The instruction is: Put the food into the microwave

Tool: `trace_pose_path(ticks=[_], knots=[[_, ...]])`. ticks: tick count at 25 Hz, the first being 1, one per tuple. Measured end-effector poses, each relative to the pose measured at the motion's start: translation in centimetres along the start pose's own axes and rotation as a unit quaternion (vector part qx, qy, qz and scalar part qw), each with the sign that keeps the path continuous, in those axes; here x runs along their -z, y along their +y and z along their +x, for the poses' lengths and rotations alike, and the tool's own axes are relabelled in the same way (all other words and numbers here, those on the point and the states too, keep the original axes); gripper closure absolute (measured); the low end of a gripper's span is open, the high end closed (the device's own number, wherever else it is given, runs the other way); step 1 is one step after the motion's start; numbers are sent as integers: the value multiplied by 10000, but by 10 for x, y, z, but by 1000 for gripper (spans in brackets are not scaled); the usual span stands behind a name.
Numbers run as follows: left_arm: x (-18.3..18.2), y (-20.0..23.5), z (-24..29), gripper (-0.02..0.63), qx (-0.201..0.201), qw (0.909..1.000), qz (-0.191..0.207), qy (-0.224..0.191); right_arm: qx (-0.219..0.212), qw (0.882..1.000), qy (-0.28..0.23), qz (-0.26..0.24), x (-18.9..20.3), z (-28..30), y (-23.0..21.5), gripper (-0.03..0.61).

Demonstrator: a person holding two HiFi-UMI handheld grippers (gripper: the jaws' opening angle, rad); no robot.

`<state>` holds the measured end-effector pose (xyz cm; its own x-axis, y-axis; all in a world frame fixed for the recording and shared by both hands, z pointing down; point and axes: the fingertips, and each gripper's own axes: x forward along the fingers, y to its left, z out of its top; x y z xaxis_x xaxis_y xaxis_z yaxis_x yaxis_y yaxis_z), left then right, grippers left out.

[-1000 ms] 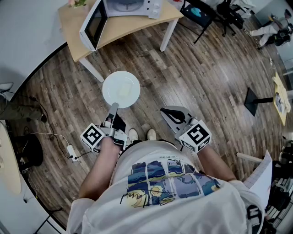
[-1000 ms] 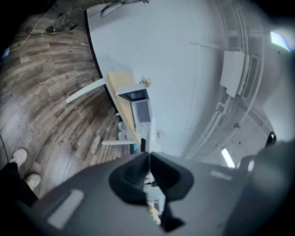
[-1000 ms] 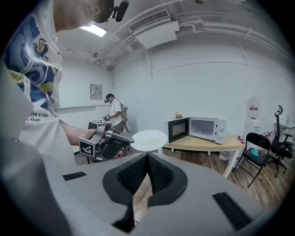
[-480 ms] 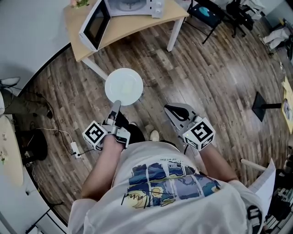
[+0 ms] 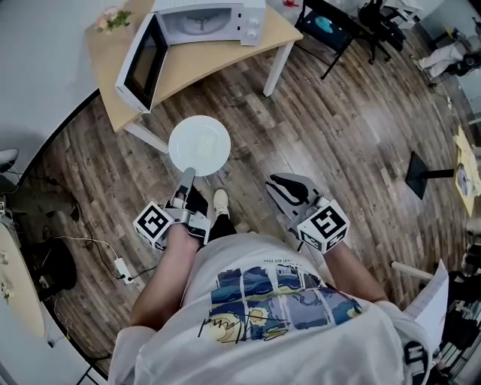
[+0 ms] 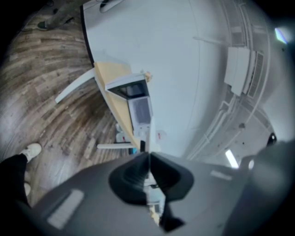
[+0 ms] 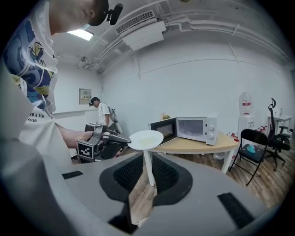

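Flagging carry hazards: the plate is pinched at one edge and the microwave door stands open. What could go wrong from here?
1. The left tool grips the plate only at its near rim; the plate might tilt or slip, and the food could slide off.
2. The microwave door hangs open beside the cavity, so the plate might clip it going in.
3. The right tool is open and empty, giving no support.

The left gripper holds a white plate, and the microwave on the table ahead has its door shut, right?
Not quite. The door of the microwave stands open, swung out to the side, as the head view shows. The rest holds: the left gripper is shut on the rim of a white plate, and the microwave sits on the table ahead.
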<state>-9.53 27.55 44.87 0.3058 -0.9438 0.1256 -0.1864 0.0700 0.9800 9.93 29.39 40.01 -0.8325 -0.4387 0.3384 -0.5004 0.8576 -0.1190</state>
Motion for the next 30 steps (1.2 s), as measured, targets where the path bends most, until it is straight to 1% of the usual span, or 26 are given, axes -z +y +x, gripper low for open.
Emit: trace_pose_path(ticks=[3, 5, 8, 10, 12, 15, 21, 26, 30], knots=[[-31, -3, 36, 598, 38, 9999, 39, 145, 182, 9997, -21, -143, -29, 29, -21, 532], [-51, -6, 59, 598, 106, 9995, 138, 261, 331, 9994, -25, -74, -42, 45, -35, 545], [-78, -4, 87, 598, 118, 9990, 197, 387, 559, 9984, -1, 52, -54, 68, -51, 558], [-92, -1, 106, 598, 128, 9982, 307, 500, 693, 9975, 26, 97, -60, 82, -59, 568], [-100, 6, 125, 598, 104, 9982, 229, 547, 762, 9969, 59, 178, -62, 94, -67, 571], [-110, 18, 145, 598, 39, 9986, 55, 531, 755, 9968, 164, 208, -62, 107, -77, 571], [-125, 24, 187, 598, -12, 9991, 14, 421, 641, 9973, 184, 301, -64, 122, -112, 571], [-136, 24, 233, 598, -52, 9997, 40, 218, 409, 9986, 114, 319, -68, 140, -162, 571], [-150, 21, 273, 598, -129, 9999, 51, 2, 115, 9998, 104, 145, -84, 158, -213, 571]])
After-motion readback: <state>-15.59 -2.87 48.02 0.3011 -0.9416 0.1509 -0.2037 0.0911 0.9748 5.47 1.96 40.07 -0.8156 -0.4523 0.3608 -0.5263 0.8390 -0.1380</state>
